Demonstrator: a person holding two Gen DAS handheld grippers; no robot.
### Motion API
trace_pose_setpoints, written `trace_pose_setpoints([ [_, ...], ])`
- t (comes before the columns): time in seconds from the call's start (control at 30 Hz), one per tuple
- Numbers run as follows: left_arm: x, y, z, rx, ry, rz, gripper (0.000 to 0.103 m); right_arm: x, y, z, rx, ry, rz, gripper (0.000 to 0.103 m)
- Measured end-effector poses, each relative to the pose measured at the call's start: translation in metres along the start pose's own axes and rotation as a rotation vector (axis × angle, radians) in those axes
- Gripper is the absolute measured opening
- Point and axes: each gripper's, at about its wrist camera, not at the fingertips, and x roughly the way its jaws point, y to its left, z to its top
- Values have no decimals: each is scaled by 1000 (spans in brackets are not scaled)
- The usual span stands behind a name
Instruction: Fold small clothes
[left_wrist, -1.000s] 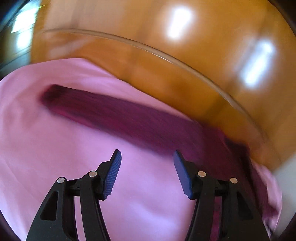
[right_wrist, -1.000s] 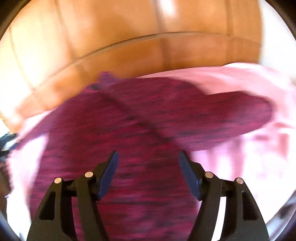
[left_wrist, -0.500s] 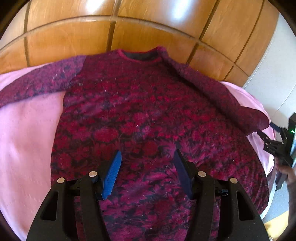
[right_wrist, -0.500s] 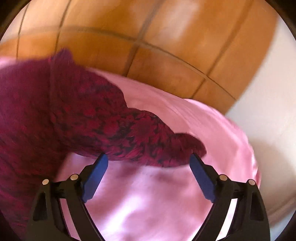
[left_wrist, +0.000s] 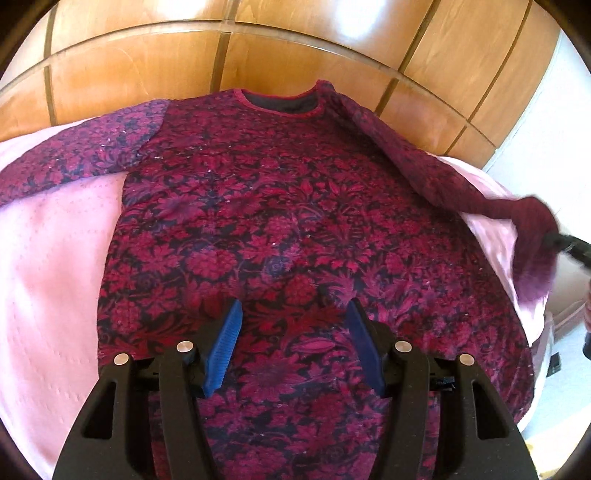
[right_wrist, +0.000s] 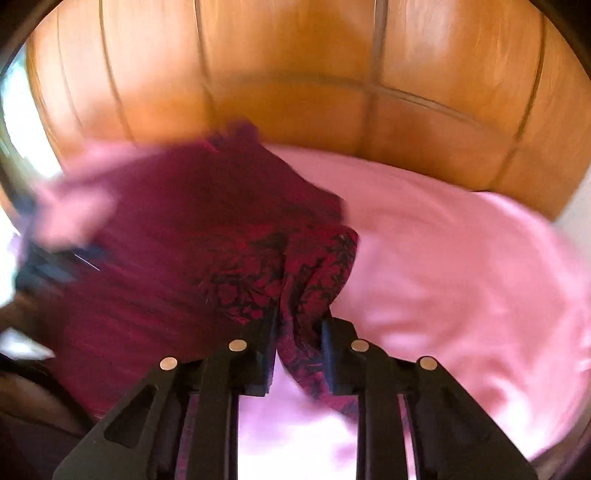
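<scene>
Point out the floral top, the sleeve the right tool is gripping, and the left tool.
floral top (left_wrist: 295, 206), left wrist view, middle of its chest.
sleeve (right_wrist: 314, 266), right wrist view, bunched cuff end just ahead of the tool.
left tool (left_wrist: 293, 325), left wrist view, midway between fingertips.

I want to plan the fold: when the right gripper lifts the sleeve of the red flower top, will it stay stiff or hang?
Probably floppy: the sleeve bunches and droops from the right gripper. Likely light, since the top lies thin on the pink sheet.
</scene>
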Motion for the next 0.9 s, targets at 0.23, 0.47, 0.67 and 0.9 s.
trace_pose_setpoints([
  [0.23,1,0,0,-27,-9,-1,57,-3,-46,29,450,-276,419,15],
  [0.47,-10,13,-7,-65,-17,-2,57,48,-170,19,981,-438,292,15],
  [0.67,-13,18,-10,-89,-25,-3,57,71,-247,13,1202,-378,119,101],
  [0.9,-11,19,-11,-97,-28,-3,57,3,-244,5,1042,-466,-110,101],
])
